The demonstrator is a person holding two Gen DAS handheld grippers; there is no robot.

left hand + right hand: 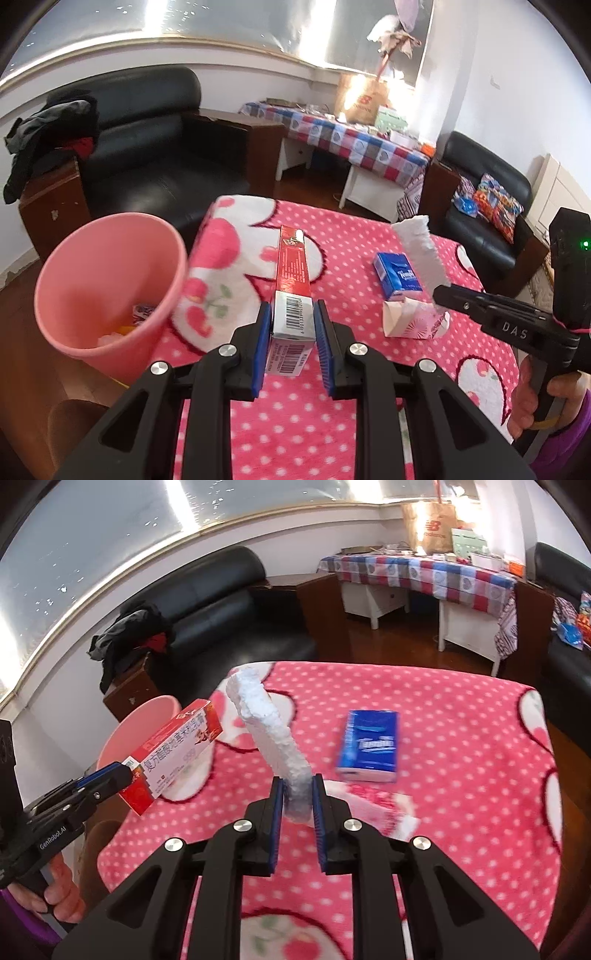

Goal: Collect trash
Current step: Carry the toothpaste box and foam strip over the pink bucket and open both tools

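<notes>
My left gripper point(293, 314) is shut on a long red and white carton point(293, 280), held above the pink dotted table beside the pink bin point(110, 288) at the left. The bin holds some scraps. In the right wrist view that carton point(170, 753) sticks out of the left gripper point(125, 775) in front of the bin point(136, 731). My right gripper point(297, 786) is shut on a white foam strip point(266, 723), held upright above the table. The strip point(421, 251) also shows in the left wrist view in the right gripper point(441, 295).
A blue tissue pack point(397, 273) point(369, 749) and a crumpled pink and white paper box point(413, 319) point(376, 805) lie on the pink blanket point(461, 757). Black sofas point(147, 147), a wooden side cabinet and a checkered-cloth table point(351, 140) stand behind.
</notes>
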